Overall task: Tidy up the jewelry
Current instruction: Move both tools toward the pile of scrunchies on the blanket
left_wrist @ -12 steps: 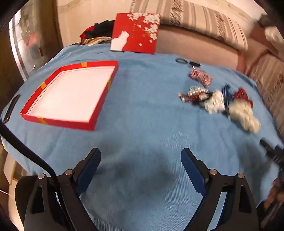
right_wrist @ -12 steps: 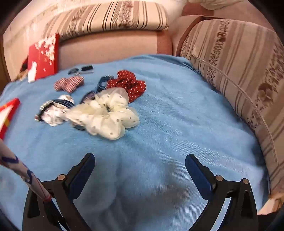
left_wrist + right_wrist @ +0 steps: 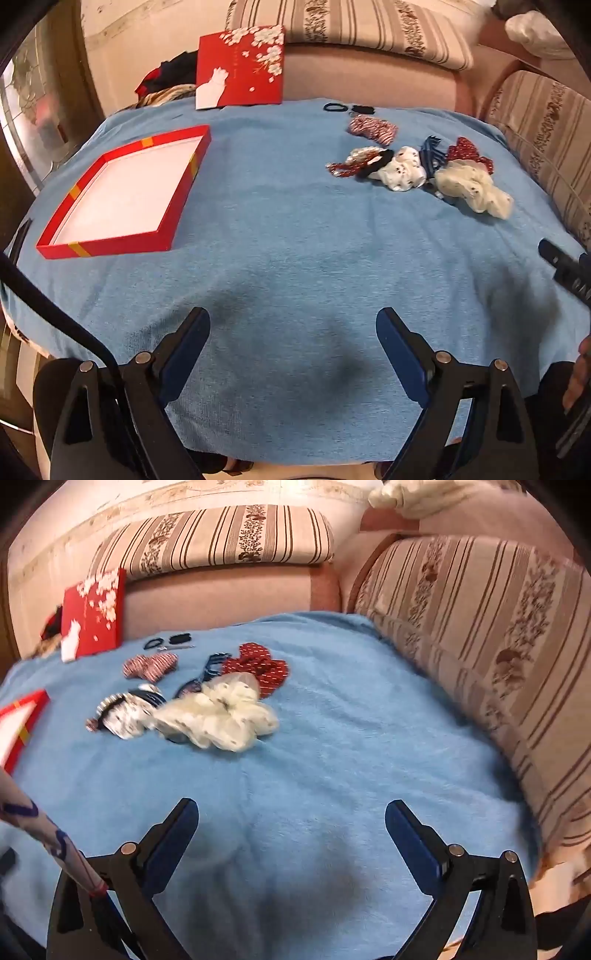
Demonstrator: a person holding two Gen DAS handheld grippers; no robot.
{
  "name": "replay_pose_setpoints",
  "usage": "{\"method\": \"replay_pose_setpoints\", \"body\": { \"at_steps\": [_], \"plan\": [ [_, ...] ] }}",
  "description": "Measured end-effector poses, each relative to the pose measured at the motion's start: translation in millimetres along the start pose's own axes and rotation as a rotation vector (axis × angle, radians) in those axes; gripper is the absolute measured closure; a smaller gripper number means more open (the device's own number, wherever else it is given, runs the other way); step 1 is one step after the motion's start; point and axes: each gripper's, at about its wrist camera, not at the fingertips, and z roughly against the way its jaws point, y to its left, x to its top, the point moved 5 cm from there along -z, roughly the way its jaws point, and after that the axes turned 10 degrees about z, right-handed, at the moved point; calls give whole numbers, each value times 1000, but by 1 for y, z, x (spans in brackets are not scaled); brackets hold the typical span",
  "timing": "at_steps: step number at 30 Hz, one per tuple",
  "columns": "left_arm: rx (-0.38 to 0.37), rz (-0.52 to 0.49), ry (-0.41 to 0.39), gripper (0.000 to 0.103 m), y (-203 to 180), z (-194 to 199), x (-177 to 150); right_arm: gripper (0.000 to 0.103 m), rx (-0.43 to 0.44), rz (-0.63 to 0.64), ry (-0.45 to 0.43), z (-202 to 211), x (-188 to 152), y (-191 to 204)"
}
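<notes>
An open red box (image 3: 122, 195) with a white floor lies on the blue cloth at the left; its corner (image 3: 22, 716) shows in the right wrist view. A heap of hair accessories lies at the right: a cream dotted scrunchie (image 3: 472, 186) (image 3: 221, 716), a white patterned one (image 3: 404, 173) (image 3: 125, 720), a red dotted one (image 3: 467, 153) (image 3: 262, 664), a red striped bow (image 3: 373, 129) (image 3: 149, 666), a blue claw clip (image 3: 430, 155) (image 3: 212, 664) and black hair ties (image 3: 334, 108) (image 3: 153, 642). My left gripper (image 3: 293, 332) and right gripper (image 3: 291, 821) hover open over bare cloth, near the front, holding nothing.
The red box lid (image 3: 242, 68) (image 3: 92, 614) with white blossoms leans against the striped sofa (image 3: 480, 646) at the back. The blue cloth (image 3: 288, 240) covers the whole table. The right gripper's tip (image 3: 561, 266) shows at the left view's right edge. A patterned sleeve (image 3: 40, 830) crosses lower left.
Both views have shifted slightly: the box and the accessory heap sit a little lower in the left wrist view, and the heap sits slightly higher in the right wrist view. Nothing on the cloth has moved.
</notes>
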Motion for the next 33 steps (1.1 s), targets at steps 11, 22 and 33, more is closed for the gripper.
{"method": "replay_pose_setpoints", "body": {
  "at_steps": [11, 22, 33],
  "plan": [
    [-37, 11, 0, 12, -12, 6, 0, 0, -147, 93, -148, 26, -11, 6],
    [-75, 50, 47, 12, -12, 4, -1, 0, -197, 113, -172, 30, -15, 14],
    [-50, 21, 53, 12, -14, -2, -1, 2, -144, 265, -176, 26, -15, 47]
  ]
}}
